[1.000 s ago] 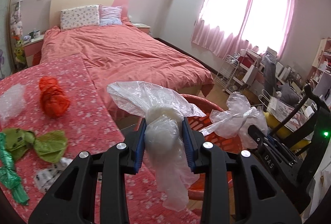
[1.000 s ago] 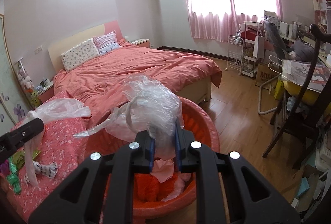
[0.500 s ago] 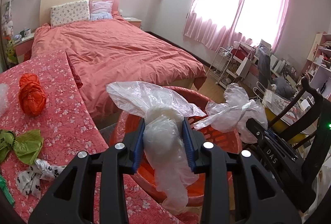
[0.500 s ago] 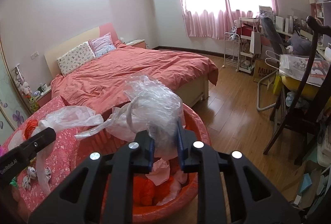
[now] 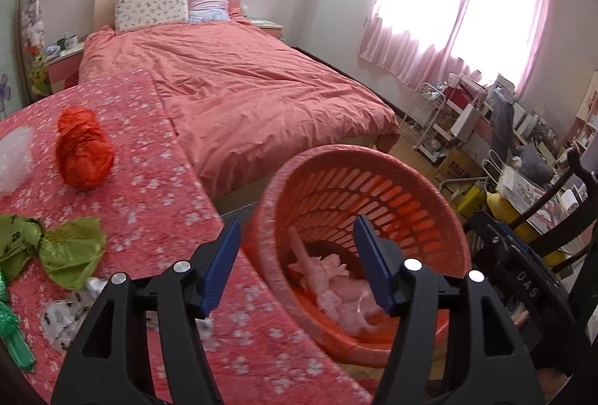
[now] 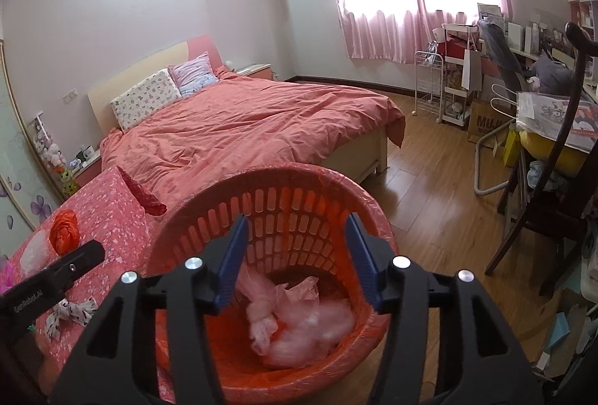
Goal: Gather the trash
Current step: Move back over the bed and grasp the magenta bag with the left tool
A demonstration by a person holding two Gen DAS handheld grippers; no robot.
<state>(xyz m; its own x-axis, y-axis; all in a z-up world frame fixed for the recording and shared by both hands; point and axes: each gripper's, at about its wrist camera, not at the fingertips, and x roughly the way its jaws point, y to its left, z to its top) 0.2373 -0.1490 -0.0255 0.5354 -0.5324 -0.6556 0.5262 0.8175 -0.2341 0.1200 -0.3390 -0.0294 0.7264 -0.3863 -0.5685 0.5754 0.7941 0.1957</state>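
Blue rubber pads line both claws, and both stand spread wide with nothing between them: the left gripper [image 5: 297,255] and the right gripper [image 6: 297,248] each hang above the orange basket [image 6: 317,180], whose floor holds a heap of pale crumpled plastic bags [image 6: 310,322]. So the drop looks finished, and the step in hand is, I judge, going back for more. From the left claw, the table [image 5: 149,180] with its flowered red cloth lies at nine to eleven o'clock; on it the red bag [image 5: 84,152] sits at about ten o'clock, the green wrapper [image 5: 56,248] at nine, a spotted white scrap [image 5: 67,315] at eight, close by the left finger, and a clear bag [image 5: 13,158] at the far edge. To do it well, lift clear of the basket rim first, keep the claw wide, come down over the bulk of one bundle and pinch its thick middle, not a loose tail.
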